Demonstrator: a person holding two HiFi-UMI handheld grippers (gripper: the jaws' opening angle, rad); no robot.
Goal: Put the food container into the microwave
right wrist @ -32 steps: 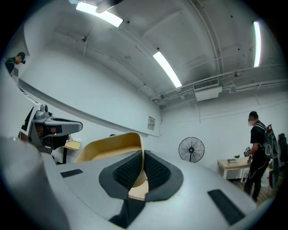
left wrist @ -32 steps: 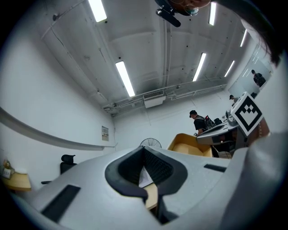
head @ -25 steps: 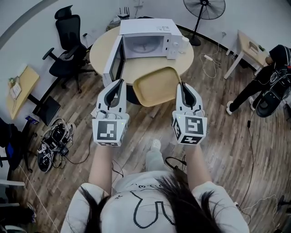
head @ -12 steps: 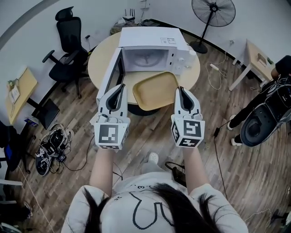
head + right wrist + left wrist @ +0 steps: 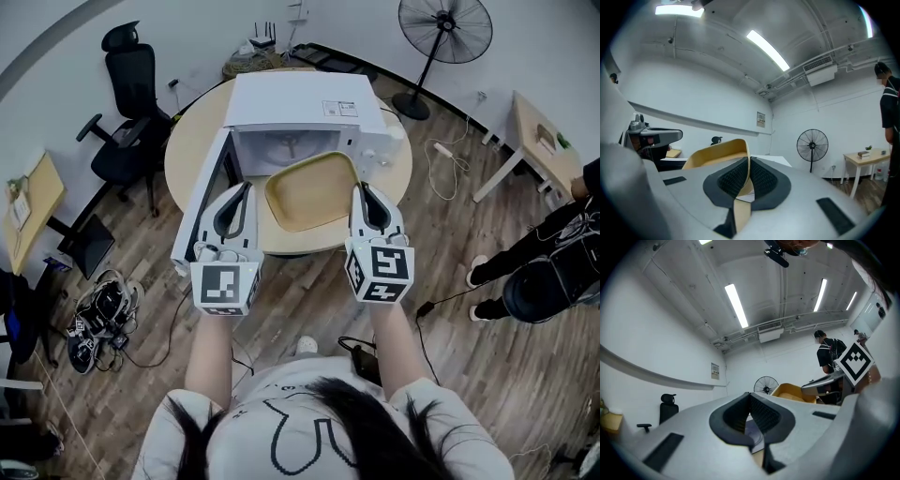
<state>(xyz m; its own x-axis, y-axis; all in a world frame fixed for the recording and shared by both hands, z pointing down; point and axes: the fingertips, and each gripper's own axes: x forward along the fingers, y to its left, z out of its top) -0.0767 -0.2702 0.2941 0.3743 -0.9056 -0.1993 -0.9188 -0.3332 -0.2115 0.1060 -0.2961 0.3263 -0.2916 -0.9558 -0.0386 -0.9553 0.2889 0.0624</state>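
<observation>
The tan food container (image 5: pixel 311 192) hangs level just in front of the open cavity of the white microwave (image 5: pixel 295 98). My right gripper (image 5: pixel 359 190) is shut on its right rim; in the right gripper view the rim (image 5: pixel 717 152) runs between the jaws of that gripper (image 5: pixel 747 161). My left gripper (image 5: pixel 246 187) is shut and empty, to the left of the container and apart from it, beside the swung-open microwave door (image 5: pixel 202 211). The left gripper view shows its jaws (image 5: pixel 749 394) meeting, with the container (image 5: pixel 792 391) to the right.
The microwave stands on a round wooden table (image 5: pixel 192 141). A black office chair (image 5: pixel 127 141) is at the left, a floor fan (image 5: pixel 441 33) at the back right, a small desk (image 5: pixel 544 141) at the right. A person in black (image 5: pixel 553 272) is at the right edge.
Both grippers and the container have moved forward toward the microwave; the container now sits at the mouth of the open cavity.
</observation>
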